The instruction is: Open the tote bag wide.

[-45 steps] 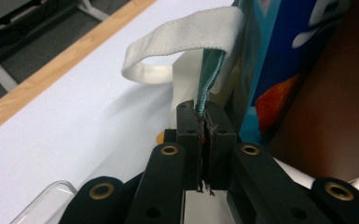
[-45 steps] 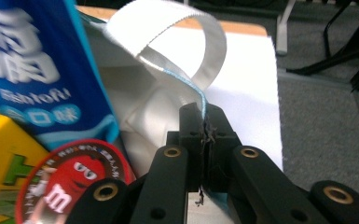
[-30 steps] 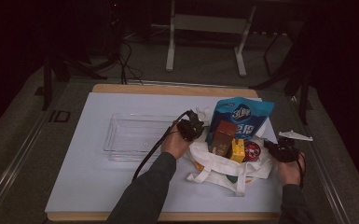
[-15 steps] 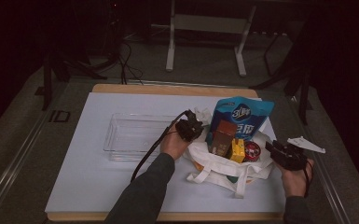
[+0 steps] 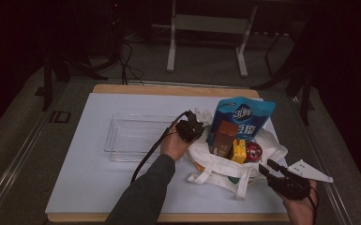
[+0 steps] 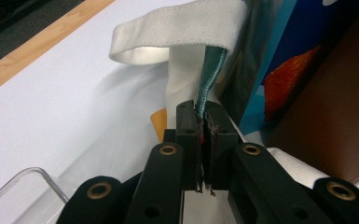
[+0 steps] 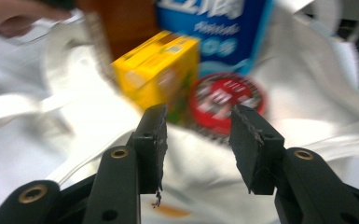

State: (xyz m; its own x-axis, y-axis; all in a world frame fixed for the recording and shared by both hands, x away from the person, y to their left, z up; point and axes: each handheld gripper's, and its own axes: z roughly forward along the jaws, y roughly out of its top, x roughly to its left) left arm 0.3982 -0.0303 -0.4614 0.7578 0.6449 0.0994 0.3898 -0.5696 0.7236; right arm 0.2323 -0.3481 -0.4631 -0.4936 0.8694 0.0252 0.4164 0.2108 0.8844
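A white tote bag [image 5: 214, 169] lies on the white table cover, holding a blue snack bag [image 5: 244, 117], a brown box [image 5: 225, 136], a yellow box [image 5: 238, 151] and a red round tin [image 5: 253, 151]. My left gripper [image 5: 191, 129] is at the bag's left rim, shut on the cloth edge with teal lining [image 6: 204, 105]. My right gripper [image 5: 269, 168] hovers off the bag's front right corner. Its jaws have just been opening and stand apart with nothing between them [image 7: 198, 140]. They face the yellow box [image 7: 161, 65] and the red tin [image 7: 226, 100].
A clear plastic tray [image 5: 117, 140] sits left of the bag on the white cover. The table's wooden edge [image 5: 169, 90] runs along the back. A cable trails from my left gripper along the forearm. A white frame's legs stand on the floor beyond.
My right gripper has drawn back from the bag's right side toward the table's front right, and its jaws have opened. The left hand has kept still.
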